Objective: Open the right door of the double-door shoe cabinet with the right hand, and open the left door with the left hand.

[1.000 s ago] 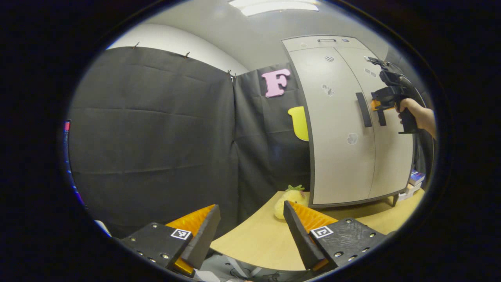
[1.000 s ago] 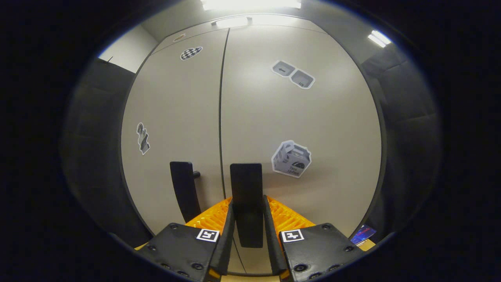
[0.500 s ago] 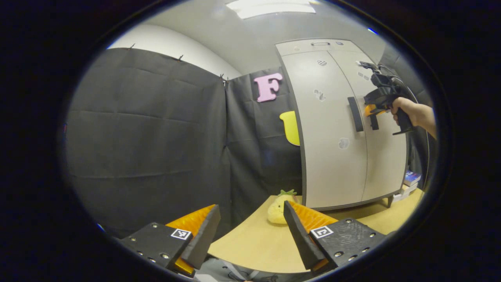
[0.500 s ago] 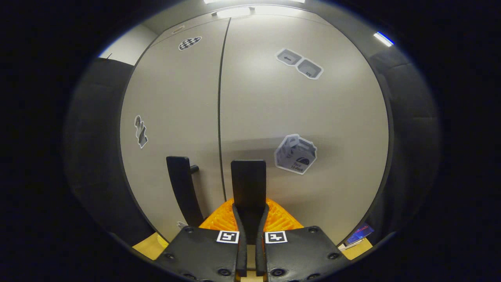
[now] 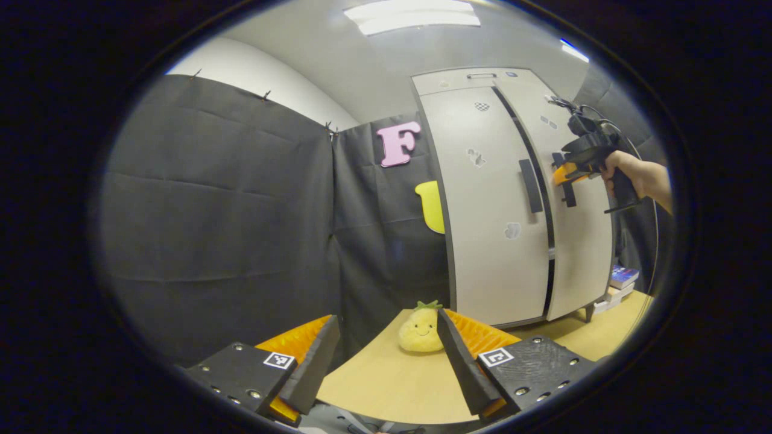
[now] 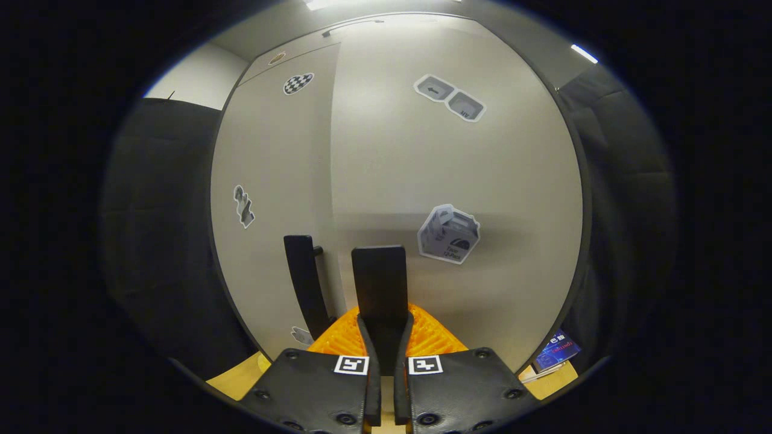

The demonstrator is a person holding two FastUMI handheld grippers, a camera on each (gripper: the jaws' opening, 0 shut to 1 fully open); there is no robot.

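The right gripper (image 6: 383, 337) pinches the right door's handle (image 6: 379, 283); the right door (image 6: 458, 181) stands slightly ajar, a dark gap beside the shut left door (image 5: 488, 199). The left gripper (image 5: 386, 355) hangs spread over the table (image 5: 386, 386), well short of the cabinet.

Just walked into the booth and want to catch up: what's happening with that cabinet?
A person is opening a double-door shoe cabinet with two handheld grippers. The right gripper is shut on the right door's handle, and a dark gap shows between the right door and the left door. The left gripper is open, hanging over the table near a plush toy, away from the left handle.
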